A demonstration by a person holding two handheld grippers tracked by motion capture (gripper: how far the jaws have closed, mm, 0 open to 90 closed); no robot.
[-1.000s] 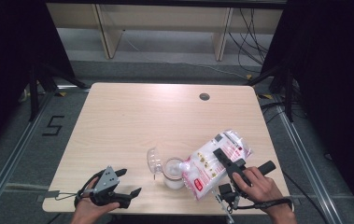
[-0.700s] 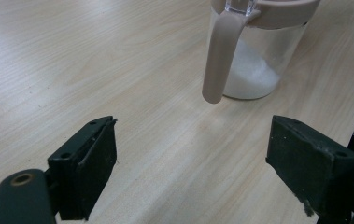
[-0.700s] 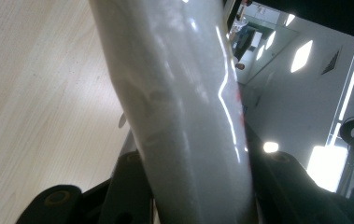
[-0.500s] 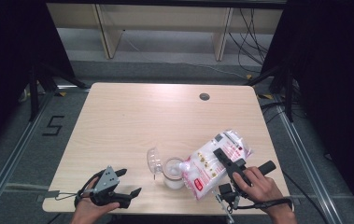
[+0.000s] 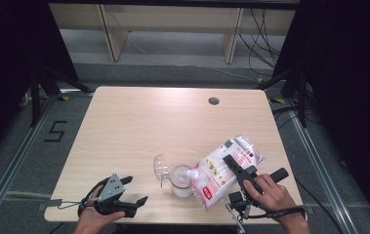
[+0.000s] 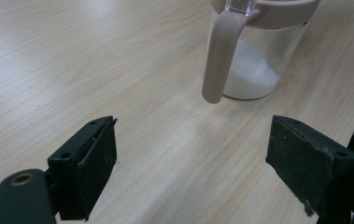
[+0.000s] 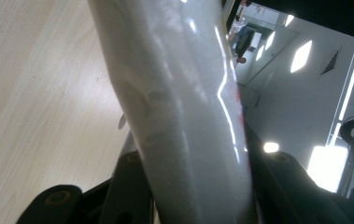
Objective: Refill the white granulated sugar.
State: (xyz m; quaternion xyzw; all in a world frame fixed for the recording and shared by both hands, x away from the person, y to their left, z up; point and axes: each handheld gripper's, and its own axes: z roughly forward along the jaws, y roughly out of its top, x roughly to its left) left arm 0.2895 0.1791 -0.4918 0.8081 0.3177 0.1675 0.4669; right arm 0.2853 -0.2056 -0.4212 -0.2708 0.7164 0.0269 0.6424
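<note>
Bag point(image 5: 224, 166) of white grains sits clamped between the right tool's point(image 5: 235, 165) jaws, its low end tipped over the jar point(image 5: 181, 180). Ahead of the left tool point(image 6: 191, 163), released and resting on the table point(image 5: 138, 122), stands that jar.

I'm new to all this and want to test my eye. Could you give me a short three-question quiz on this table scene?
1. True or false: the left gripper is clamped on the jar's handle.
2. What does the right gripper hold? A) the bag B) the jar C) nothing
3. What colour is the powder in the jar?

Key: 1 false, its jaws stand open and apart from the handle. 2 A, tilted at the jar's open mouth. 3 White.
</note>
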